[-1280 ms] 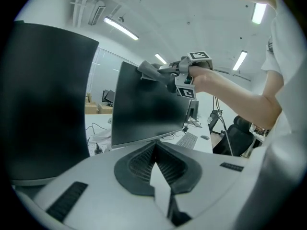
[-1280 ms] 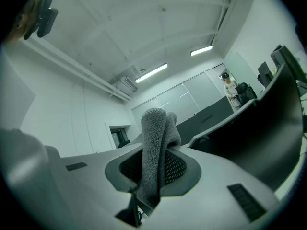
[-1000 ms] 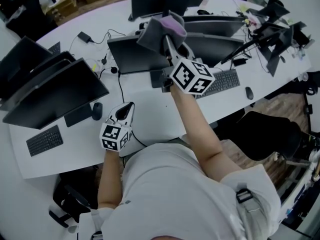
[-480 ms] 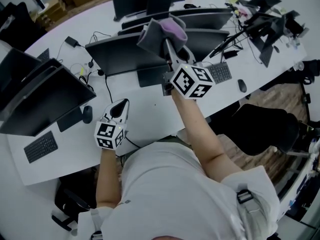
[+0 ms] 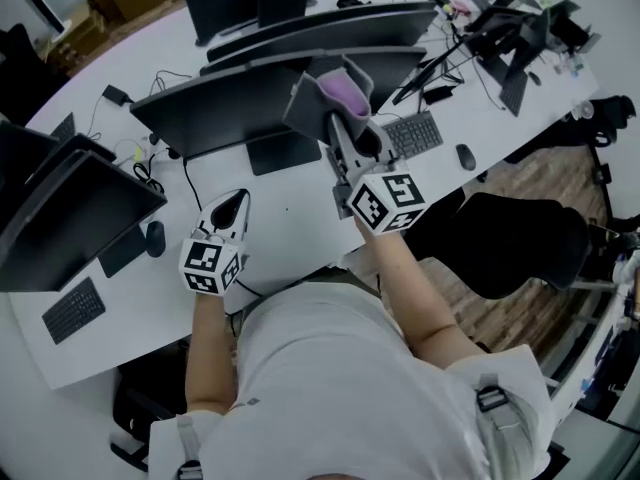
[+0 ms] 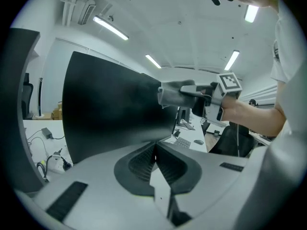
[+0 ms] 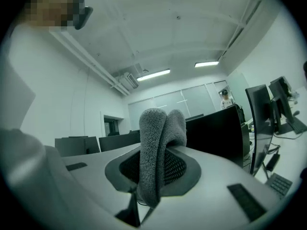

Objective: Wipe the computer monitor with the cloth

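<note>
The cloth (image 5: 333, 90) is a thick grey pile with a purple side, folded over and bunched. Your right gripper (image 5: 345, 138) has it pinched tight between the jaws, and the fold sticks out past the tips. It sits up at the right-hand end of the dark monitor (image 5: 225, 108). From the left gripper view it's right against the screen's edge, though I can't call contact for sure. So this looks like the wiping step, just at the start of a pass. Next you'll want the cloth flat on the glass, then a sweep across the panel with light, even pressure. Your left gripper (image 5: 230, 208) hangs low over the white desk (image 5: 290, 218), jaws pressed together on nothing.
</note>
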`<control>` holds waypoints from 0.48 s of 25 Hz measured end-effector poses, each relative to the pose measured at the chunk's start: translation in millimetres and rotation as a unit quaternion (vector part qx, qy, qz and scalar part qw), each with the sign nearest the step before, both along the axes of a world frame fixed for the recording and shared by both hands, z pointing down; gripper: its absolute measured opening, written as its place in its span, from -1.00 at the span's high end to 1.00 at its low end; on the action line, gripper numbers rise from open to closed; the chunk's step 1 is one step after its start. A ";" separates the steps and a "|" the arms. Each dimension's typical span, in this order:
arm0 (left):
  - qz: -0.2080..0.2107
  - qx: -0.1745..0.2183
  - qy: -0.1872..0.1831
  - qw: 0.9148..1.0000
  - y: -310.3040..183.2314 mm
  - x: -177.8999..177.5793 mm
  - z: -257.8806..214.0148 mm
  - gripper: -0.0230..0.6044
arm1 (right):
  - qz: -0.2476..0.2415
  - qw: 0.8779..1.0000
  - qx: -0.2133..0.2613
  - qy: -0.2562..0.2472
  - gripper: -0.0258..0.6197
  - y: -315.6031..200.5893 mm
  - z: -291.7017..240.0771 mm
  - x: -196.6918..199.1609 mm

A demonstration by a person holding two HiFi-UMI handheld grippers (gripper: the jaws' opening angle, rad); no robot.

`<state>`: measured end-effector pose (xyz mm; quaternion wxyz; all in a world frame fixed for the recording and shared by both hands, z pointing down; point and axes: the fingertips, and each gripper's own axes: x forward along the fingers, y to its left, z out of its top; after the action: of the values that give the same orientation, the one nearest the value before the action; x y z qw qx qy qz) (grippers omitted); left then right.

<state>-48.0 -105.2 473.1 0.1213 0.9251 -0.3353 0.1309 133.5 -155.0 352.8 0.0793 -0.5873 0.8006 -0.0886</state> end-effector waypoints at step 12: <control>0.041 0.033 -0.001 0.999 -5.1 33.1 -13.6 0.93 | 0.007 0.991 -0.058 0.120 0.71 62.0 63.9 14.6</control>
<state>-14.9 -110.3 459.6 0.0853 0.9413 -0.3016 0.1254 148.2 -93.0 416.7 -0.0513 -0.6029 0.7936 -0.0632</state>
